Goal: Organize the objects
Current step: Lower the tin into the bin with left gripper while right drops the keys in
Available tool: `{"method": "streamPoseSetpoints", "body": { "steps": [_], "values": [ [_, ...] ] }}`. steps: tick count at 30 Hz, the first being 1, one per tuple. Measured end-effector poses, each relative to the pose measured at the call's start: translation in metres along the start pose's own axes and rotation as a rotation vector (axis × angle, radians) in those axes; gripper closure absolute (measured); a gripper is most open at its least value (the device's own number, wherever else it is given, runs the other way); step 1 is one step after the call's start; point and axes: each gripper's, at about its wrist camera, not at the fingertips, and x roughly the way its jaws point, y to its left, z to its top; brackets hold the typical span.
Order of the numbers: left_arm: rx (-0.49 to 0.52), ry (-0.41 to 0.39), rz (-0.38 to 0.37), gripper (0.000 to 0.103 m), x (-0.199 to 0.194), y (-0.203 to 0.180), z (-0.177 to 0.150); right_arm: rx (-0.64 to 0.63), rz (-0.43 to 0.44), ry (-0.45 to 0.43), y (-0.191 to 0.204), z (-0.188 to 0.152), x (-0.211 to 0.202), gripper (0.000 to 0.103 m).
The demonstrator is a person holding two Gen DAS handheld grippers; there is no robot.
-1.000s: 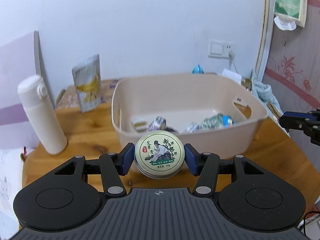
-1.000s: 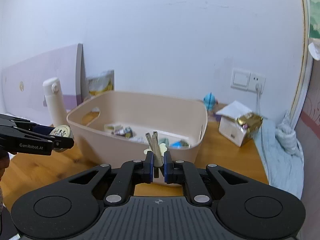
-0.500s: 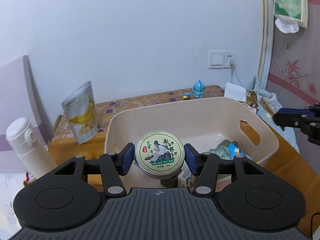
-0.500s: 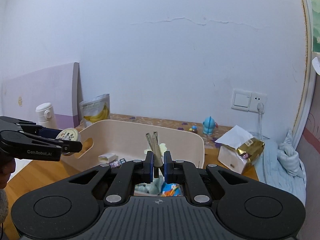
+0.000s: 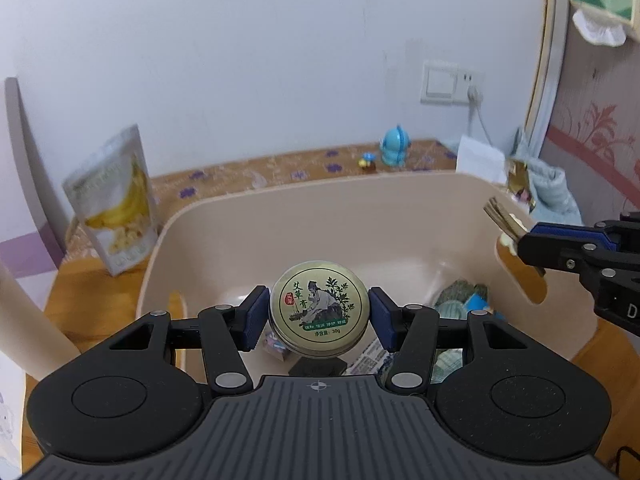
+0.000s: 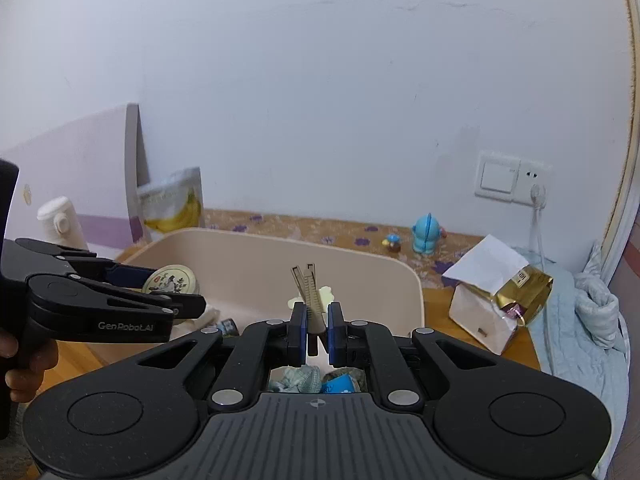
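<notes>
My left gripper (image 5: 319,317) clamps a round ointment tin (image 5: 319,314) at frame centre, held above the beige bin (image 5: 360,208). My right gripper (image 6: 317,330) pinches a tan clip (image 6: 309,296) upright over the same bin, whose floor holds small packets (image 5: 460,300).

both grippers moved from before the bin (image 5: 400,200) to above it

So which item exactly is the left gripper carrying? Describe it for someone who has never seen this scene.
Find the beige bin on the wooden table. Above its near-left part, the left gripper clamps a round gold tin; its lid, showing a seated figure and green leaves, is unlike anything nearby.
</notes>
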Motion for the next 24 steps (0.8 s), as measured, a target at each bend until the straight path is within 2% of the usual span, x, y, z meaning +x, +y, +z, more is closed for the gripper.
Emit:
{"method": "streamPoseSetpoints", "body": {
  "steps": [6,13,16,18,19,21,22,23,24],
  "values": [
    [0.041,0.05,0.005,0.048,0.021,-0.006,-0.004,0.045,0.042,0.088,-0.008,-0.005,0.028,0.093],
    [0.042,0.1,-0.007,0.047,0.031,-0.009,-0.01,0.069,0.048,0.158,-0.011,-0.012,0.043,0.092],
    [0.039,0.084,0.001,0.039,0.026,-0.01,-0.008,0.076,0.046,0.175,-0.013,-0.015,0.045,0.09],
    [0.029,0.07,0.009,0.029,0.021,-0.009,-0.007,0.076,0.043,0.175,-0.013,-0.015,0.043,0.089],
    [0.021,0.062,0.016,0.027,0.019,-0.009,-0.007,0.079,0.043,0.175,-0.013,-0.015,0.041,0.087],
    [0.005,0.048,0.029,0.021,0.013,-0.008,-0.006,0.08,0.041,0.165,-0.013,-0.012,0.037,0.06],
    [-0.001,0.045,0.035,0.019,0.01,-0.007,-0.006,0.083,0.038,0.157,-0.012,-0.011,0.033,0.052],
    [-0.007,0.042,0.039,0.018,0.007,-0.007,-0.005,0.084,0.033,0.148,-0.011,-0.01,0.029,0.041],
    [-0.013,0.037,0.04,0.016,0.003,-0.007,-0.005,0.08,0.031,0.137,-0.011,-0.009,0.025,0.037]
  ]
}}
